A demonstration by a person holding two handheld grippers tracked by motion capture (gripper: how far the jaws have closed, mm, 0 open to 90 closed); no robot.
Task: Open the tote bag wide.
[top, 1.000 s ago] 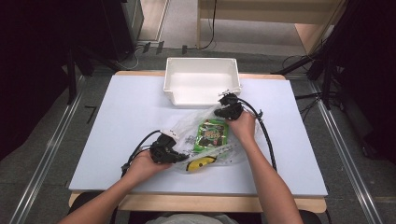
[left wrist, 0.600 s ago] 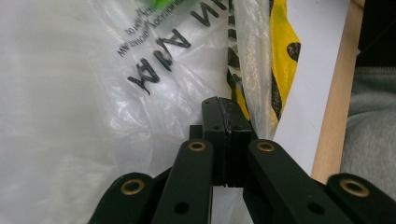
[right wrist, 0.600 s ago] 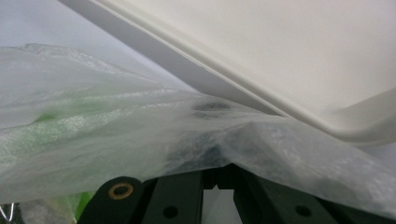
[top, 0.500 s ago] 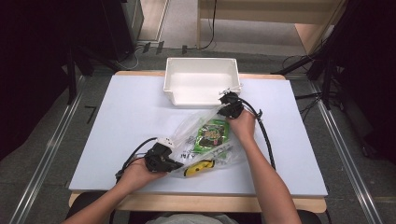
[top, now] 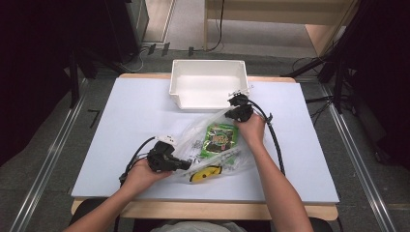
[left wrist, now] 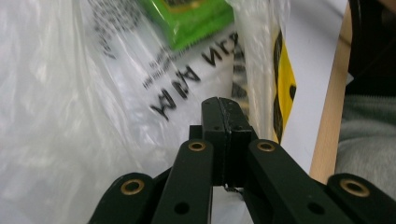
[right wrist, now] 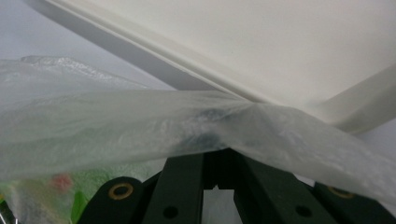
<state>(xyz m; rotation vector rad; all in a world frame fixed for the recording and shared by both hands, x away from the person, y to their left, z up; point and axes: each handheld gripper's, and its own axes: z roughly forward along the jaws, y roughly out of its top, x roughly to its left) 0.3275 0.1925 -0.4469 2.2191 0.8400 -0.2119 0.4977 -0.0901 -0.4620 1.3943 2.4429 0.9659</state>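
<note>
Both grippers have their jaws closed on the clear printed plastic bag [top: 212,145], which lies mid-table just in front of the white rectangular plastic bin [top: 209,89]: left gripper [top: 183,165] pinches the near-left edge, right gripper [top: 233,114] the far corner by the bin, probably to spread or lift the bag with the green snack packet [top: 220,139] inside. The left gripper view shows its jaws fully together on the film; the right gripper view has film draped over the tips with the bin rim right behind.
</note>
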